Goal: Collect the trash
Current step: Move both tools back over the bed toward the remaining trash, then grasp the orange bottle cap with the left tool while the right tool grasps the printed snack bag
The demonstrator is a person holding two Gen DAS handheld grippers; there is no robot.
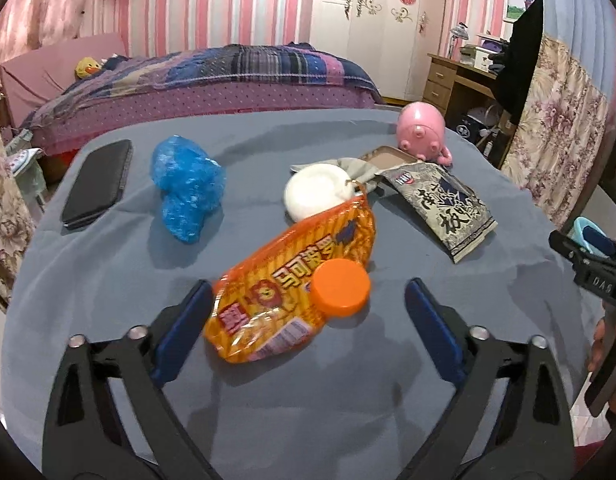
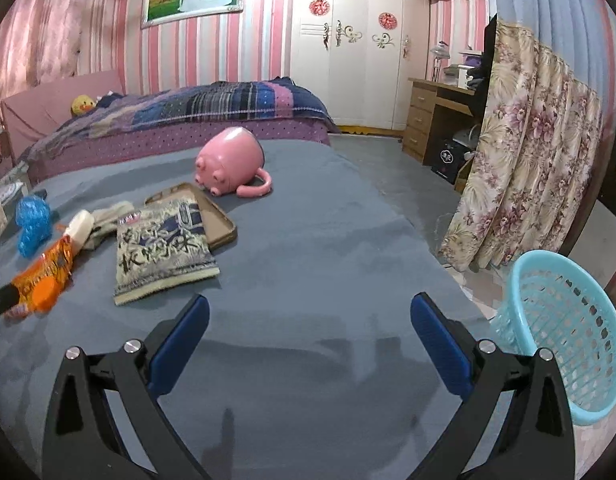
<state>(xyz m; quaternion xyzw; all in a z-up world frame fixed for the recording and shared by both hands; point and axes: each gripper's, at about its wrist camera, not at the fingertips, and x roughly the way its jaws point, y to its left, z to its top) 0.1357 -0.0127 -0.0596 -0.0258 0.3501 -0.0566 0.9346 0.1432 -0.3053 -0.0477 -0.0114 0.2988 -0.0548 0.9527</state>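
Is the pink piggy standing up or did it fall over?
Fallen over. The pink piggy lies on its side on the grey cloth, snout toward the table.

You are looking at a table draped in grey-blue cloth (image 1: 107, 280), bearing a black phone (image 1: 97, 184), blue plastic bag (image 1: 185, 188), white disc (image 1: 316, 190), orange snack wrapper (image 1: 291, 280), grey wrapper (image 1: 452, 208), flat tin (image 1: 388, 157), and pink toy (image 1: 422, 132).

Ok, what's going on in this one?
A person is clearing trash off a grey-covered table with a claw in each hand. The left claw is open around the orange snack wrapper, with an orange lid on it, not yet gripping. The right claw is open and empty. A blue basket waits beside the table.
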